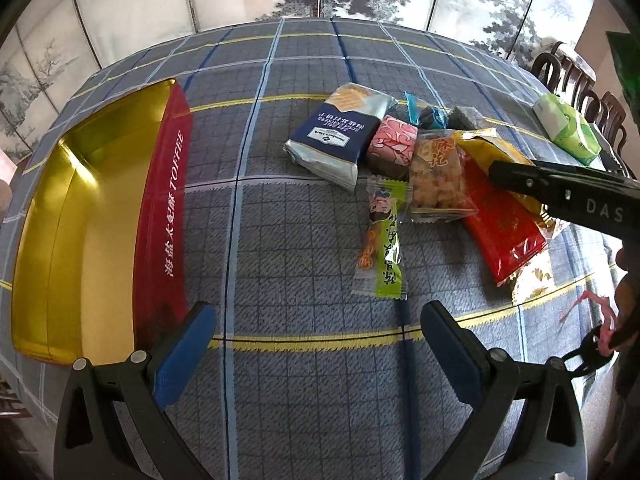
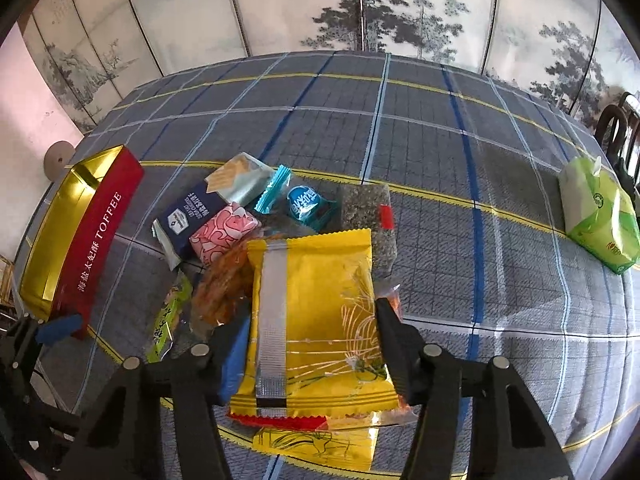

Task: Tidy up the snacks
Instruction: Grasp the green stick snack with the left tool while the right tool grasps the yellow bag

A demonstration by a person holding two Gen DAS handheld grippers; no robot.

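My right gripper (image 2: 308, 344) pinches the yellow snack packet (image 2: 316, 320) atop the pile beside the toffee tin (image 2: 100, 220), left gripper (image 1: 316, 344) spread; slick foil may slip free.

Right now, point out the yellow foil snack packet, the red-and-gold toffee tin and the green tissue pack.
yellow foil snack packet (image 2: 320, 300): right wrist view, front face.
red-and-gold toffee tin (image 1: 172, 200): left wrist view, red side wall.
green tissue pack (image 2: 600, 220): right wrist view, top face.
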